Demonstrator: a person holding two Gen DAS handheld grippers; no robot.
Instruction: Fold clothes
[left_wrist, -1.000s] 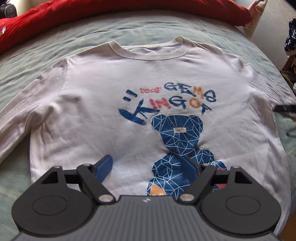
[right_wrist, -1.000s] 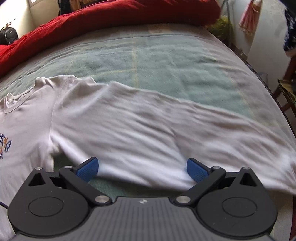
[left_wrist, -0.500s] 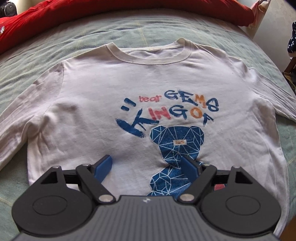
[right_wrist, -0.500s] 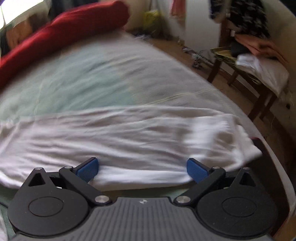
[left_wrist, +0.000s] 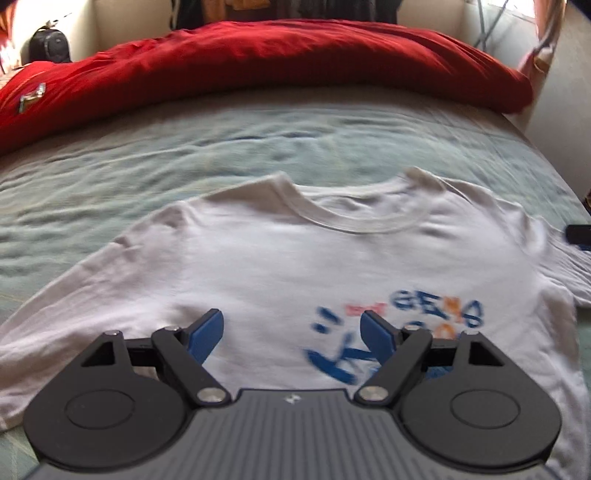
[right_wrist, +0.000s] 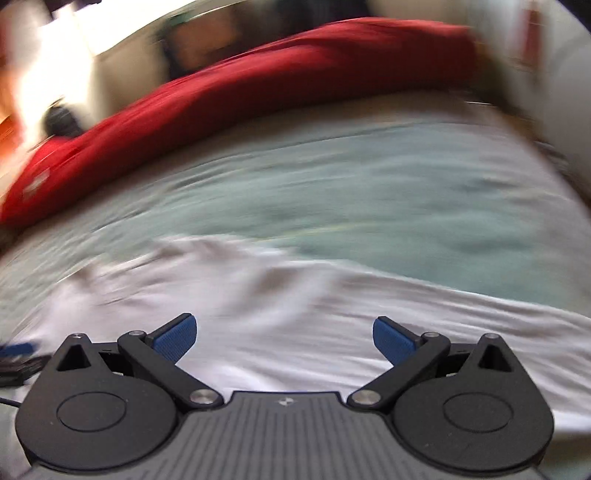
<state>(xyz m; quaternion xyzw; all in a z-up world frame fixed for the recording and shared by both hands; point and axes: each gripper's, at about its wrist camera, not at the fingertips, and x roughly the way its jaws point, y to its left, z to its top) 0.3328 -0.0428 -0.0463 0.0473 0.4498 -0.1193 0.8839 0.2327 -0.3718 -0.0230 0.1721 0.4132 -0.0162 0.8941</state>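
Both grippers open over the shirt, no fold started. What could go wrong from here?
1. The white shirt lies wrinkled on the green bedcover; a pinch may grab both layers.
2. The right gripper view is motion-blurred, so its aim at the sleeve may be off.
3. The left gripper hovers mid-chest, not at an edge.

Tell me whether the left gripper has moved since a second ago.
Yes. The left gripper has tipped upward: the red blanket and back wall now fill the left wrist view's top, and the white shirt sits lower.
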